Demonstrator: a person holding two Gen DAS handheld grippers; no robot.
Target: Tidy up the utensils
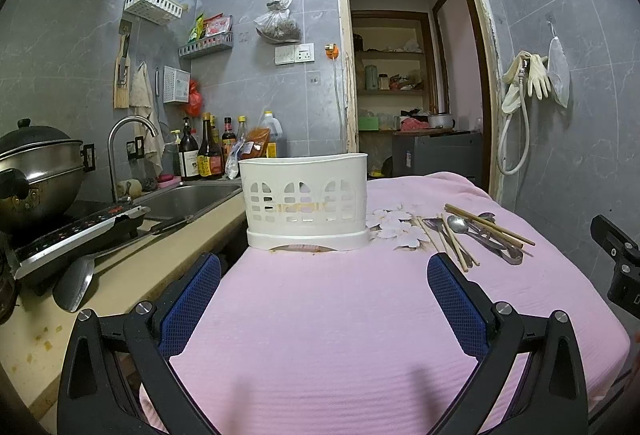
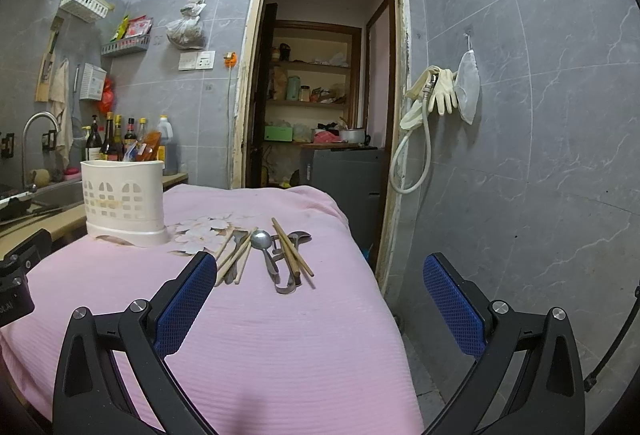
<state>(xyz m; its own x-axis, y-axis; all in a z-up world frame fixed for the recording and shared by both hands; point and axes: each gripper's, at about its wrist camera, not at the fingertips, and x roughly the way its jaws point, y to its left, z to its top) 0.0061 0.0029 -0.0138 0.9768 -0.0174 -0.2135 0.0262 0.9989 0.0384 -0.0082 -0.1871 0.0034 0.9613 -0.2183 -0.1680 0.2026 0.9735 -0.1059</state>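
A pink cloth (image 1: 340, 315) covers the surface, matt and finely ribbed, with a printed flower pattern near its far right part. The holder (image 1: 306, 201) at the far left edge looks like cream plastic, smooth, faintly stained. The chopsticks (image 2: 292, 251) near the right edge look like pale matt wood; the spoon (image 2: 261, 239) among them is glossy metal. Both tongs' pads (image 1: 192, 299) carry blue, rough mesh-textured facing on matt black plastic arms. The wall tiles (image 2: 540, 115) are grey and glossy.
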